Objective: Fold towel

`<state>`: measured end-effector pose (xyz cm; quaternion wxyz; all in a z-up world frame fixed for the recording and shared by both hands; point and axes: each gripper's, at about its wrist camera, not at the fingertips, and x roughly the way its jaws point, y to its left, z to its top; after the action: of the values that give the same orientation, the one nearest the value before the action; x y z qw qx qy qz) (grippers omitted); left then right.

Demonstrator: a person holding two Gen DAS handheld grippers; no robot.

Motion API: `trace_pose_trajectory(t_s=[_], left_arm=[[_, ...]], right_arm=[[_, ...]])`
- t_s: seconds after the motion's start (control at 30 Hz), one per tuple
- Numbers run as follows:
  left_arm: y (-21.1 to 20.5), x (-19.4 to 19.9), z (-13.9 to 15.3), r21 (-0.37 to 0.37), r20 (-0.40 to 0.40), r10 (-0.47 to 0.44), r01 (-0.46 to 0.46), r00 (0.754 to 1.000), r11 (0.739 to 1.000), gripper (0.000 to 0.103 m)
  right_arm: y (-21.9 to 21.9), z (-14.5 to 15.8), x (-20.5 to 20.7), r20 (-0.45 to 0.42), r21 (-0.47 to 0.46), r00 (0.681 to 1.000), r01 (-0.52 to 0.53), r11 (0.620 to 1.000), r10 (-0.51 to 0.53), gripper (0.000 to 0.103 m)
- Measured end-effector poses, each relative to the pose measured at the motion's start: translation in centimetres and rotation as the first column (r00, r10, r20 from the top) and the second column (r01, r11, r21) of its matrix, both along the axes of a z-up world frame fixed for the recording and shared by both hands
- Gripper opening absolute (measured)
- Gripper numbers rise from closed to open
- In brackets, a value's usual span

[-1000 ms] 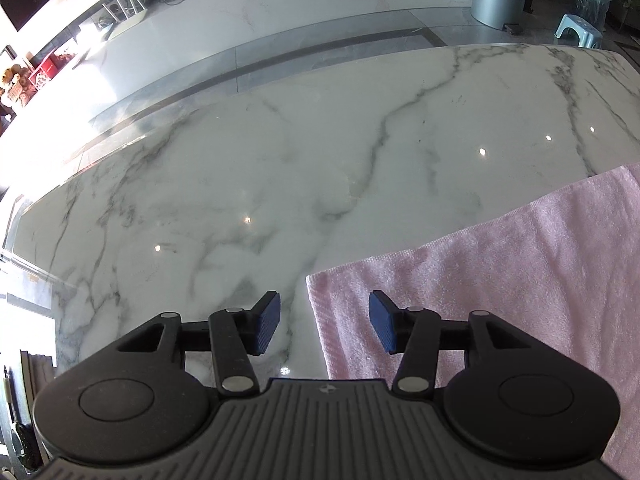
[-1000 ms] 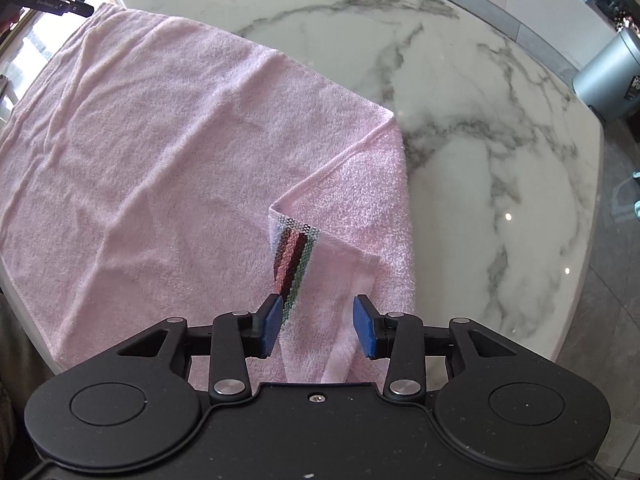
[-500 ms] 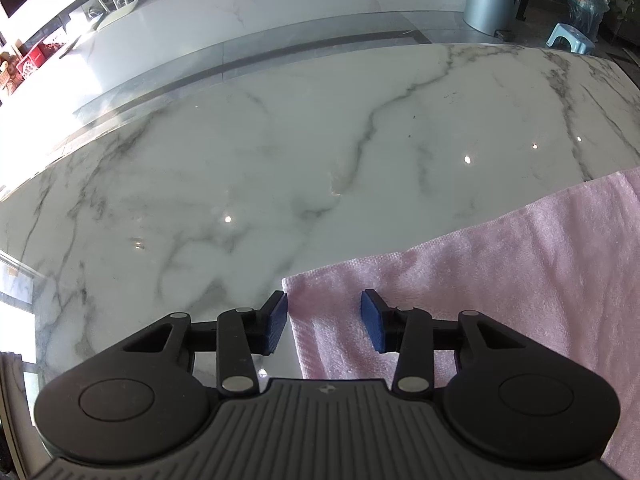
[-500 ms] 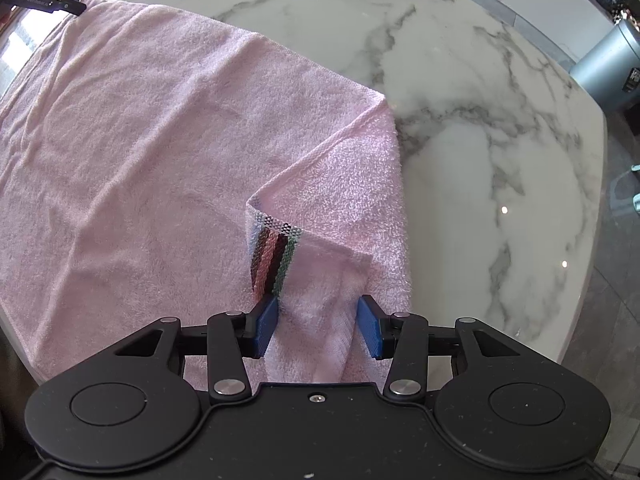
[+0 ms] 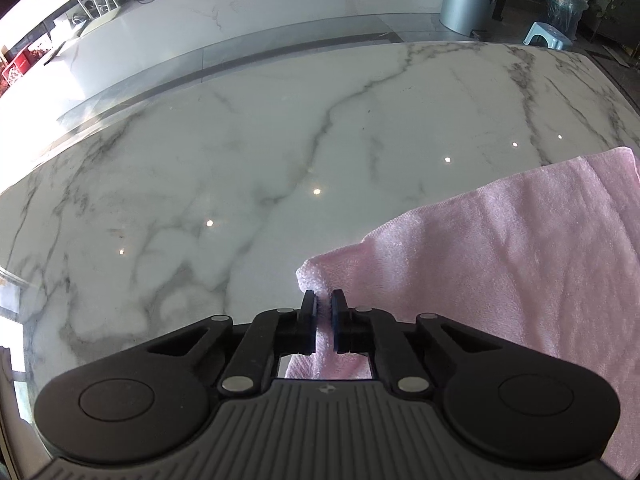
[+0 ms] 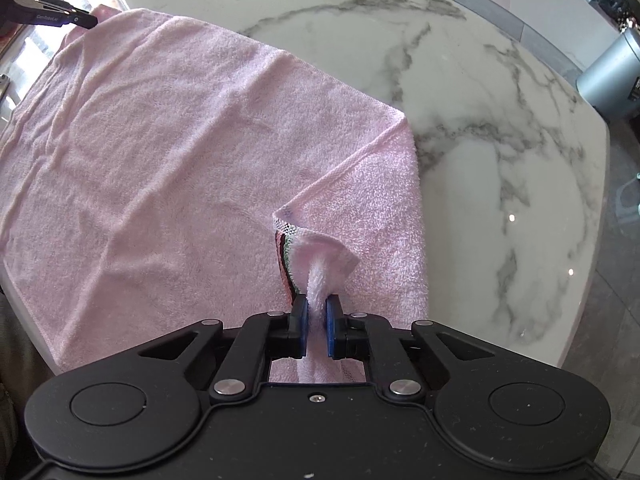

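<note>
Grippers (image 5: 323, 300) (image 6: 317, 303) now clamped on towel (image 6: 168, 160) corners.

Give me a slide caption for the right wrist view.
Right gripper pinches the pink towel's striped corner on the marble table.

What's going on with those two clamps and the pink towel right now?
Left gripper jaws shut on a towel corner. Right gripper jaws shut on the striped corner. Towel mostly flat on the marble table. Nothing in the way.
</note>
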<state>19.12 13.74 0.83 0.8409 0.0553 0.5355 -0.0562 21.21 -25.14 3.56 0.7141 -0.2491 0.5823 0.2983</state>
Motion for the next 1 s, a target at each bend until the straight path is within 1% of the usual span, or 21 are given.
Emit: trace_pose_trajectory(t_s=[0.13, 0.3, 0.4, 0.57, 0.7, 0.83, 1.0], left_arm=[[-0.8, -1.8, 2.1, -0.03, 0.037, -0.031, 0.032, 0.999, 0.999, 0.006], [-2.4, -4.4, 4.9, -0.058, 0.087, -0.075, 0.08, 0.993, 0.995, 0.005], [-3.6, -6.1, 6.4, -0.065, 0.119, -0.097, 0.106, 0.988, 0.992, 0.005], [-6.1, -8.9, 8.7, -0.107, 0.166, -0.117, 0.136, 0.979, 0.985, 0.005], [-8.2, -10.9, 10.2, -0.149, 0.198, -0.119, 0.15, 0.973, 0.977, 0.005], [-10.6, -12.5, 11.3, -0.17, 0.232, -0.131, 0.173, 0.964, 0.97, 0.005], [-13.1, -13.6, 11.3, -0.181, 0.249, -0.163, 0.211, 0.955, 0.961, 0.005]], right_arm=[[0.2, 1.8, -0.5, 0.018, 0.034, 1.0, 0.017, 0.999, -0.017, 0.007], [0.6, 4.9, -1.9, 0.056, 0.094, 0.998, 0.019, 0.995, -0.024, 0.006], [1.6, 6.5, -2.8, 0.085, 0.111, 0.996, 0.011, 0.994, -0.021, 0.006], [3.3, 9.1, -4.2, 0.13, 0.156, 0.992, -0.011, 0.988, -0.01, 0.006], [5.0, 10.8, -5.3, 0.15, 0.213, 0.989, -0.032, 0.977, 0.0, 0.006], [6.8, 11.4, -6.7, 0.151, 0.257, 0.988, -0.057, 0.965, 0.018, 0.006], [8.9, 10.8, -8.5, 0.136, 0.288, 0.989, -0.094, 0.953, 0.057, 0.006]])
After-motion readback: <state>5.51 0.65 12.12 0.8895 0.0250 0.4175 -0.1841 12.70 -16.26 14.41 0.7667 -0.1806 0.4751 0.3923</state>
